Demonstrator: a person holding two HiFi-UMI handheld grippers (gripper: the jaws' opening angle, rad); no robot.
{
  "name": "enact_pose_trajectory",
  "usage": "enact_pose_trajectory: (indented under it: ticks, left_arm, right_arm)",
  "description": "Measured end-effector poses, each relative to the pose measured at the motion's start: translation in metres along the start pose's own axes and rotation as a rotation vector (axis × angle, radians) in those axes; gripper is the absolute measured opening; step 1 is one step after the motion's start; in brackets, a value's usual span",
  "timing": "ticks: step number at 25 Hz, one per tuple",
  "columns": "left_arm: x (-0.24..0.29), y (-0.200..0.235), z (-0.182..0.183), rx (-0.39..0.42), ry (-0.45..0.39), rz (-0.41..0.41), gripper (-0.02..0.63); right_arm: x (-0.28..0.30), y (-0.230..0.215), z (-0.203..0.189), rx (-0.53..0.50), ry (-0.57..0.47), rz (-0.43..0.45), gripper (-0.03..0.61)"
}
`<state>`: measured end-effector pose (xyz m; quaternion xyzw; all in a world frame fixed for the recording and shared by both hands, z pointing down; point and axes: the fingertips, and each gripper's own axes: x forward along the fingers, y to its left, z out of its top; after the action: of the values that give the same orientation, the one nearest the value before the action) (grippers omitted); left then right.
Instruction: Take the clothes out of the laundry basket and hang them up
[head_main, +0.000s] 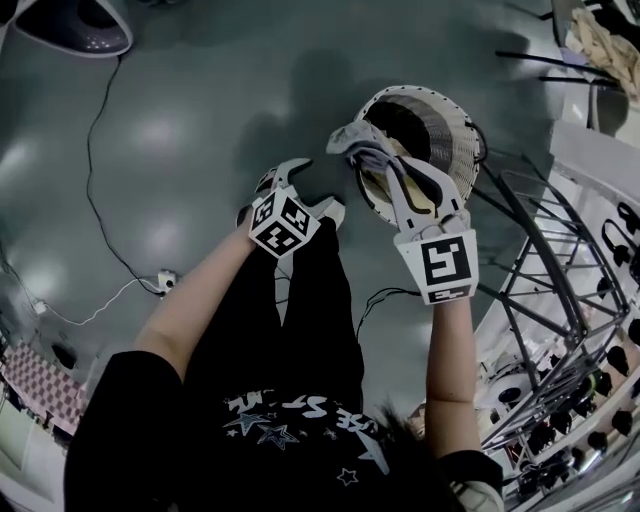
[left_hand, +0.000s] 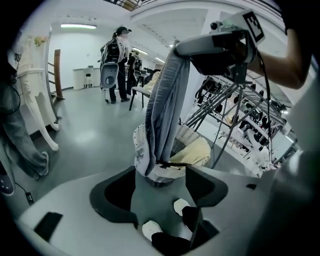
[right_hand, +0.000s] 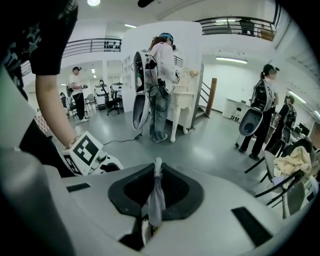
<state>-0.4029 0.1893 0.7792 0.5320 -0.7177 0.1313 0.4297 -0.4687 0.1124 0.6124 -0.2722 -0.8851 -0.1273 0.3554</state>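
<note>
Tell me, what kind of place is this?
Probably a large indoor workshop or studio hall: a glossy grey floor, a dark-railed upper balcony, and a standing person with a bulky grey backpack rig, with others similarly equipped nearby.

Basket (head_main: 465, 150) on floor (head_main: 180, 120), rack (head_main: 545, 250) just right of it, cloth (left_hand: 195, 152) inside. Above basket, garment (left_hand: 167, 100) hanging from right gripper (head_main: 365, 155), lower end at jaw tips of left gripper (head_main: 315, 188). Left of both, cable (head_main: 95, 150) across floor.
</note>
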Motion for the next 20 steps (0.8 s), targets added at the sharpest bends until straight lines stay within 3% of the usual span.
enact_pose_trajectory:
  ticks: [7, 13, 20]
  left_arm:
    - [0.048, 0.007, -0.010, 0.001, 0.001, 0.116, 0.330]
    - [0.086, 0.038, 0.007, 0.057, -0.061, 0.316, 0.336]
    - [0.116, 0.058, 0.012, 0.054, 0.011, 0.327, 0.353]
  right_arm:
    - [-0.015, 0.002, 0.014, 0.043, -0.021, 0.027, 0.038]
    - [-0.017, 0.000, 0.020, 0.030, -0.043, 0.071, 0.038]
    - [-0.022, -0.008, 0.019, 0.051, -0.081, 0.088, 0.038]
